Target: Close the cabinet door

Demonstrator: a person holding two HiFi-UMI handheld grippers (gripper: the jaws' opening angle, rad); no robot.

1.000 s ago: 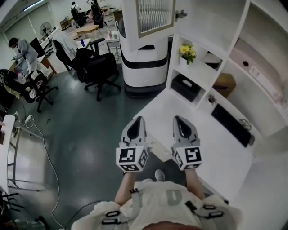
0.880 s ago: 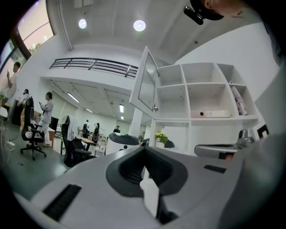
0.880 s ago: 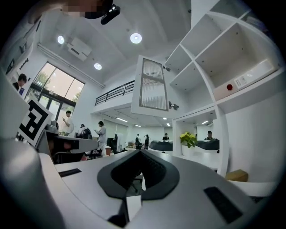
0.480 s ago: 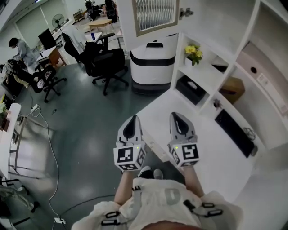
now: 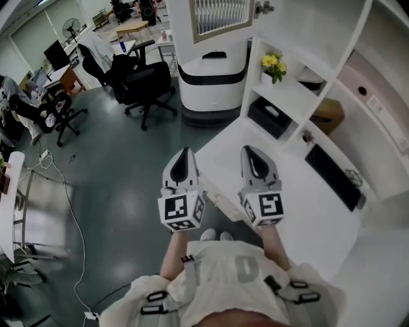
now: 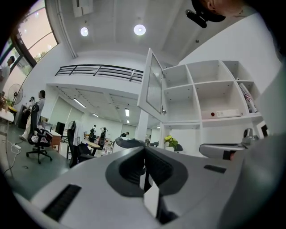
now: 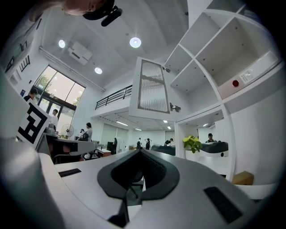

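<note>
The cabinet door (image 5: 220,18), white with a ribbed glass pane, stands swung open at the top of the head view, with its small handle (image 5: 263,7) on its right edge. It hangs from the white shelf unit (image 5: 300,96). The same door (image 6: 154,82) shows high in the left gripper view, and in the right gripper view the door (image 7: 153,87) and handle (image 7: 175,107) show too. My left gripper (image 5: 183,153) and right gripper (image 5: 250,151) are held side by side, level, well short of the door. Both are shut and hold nothing.
A white machine with a black band (image 5: 211,70) stands under the open door. Black office chairs (image 5: 140,80) sit to the left. Yellow flowers (image 5: 273,64), a cardboard box (image 5: 330,115) and a black keyboard (image 5: 332,175) rest on the white shelves and desk (image 5: 307,217).
Both grippers have drifted a little forward and up, still side by side and shut. The view has shifted, and the person at the far left is no longer seen.
</note>
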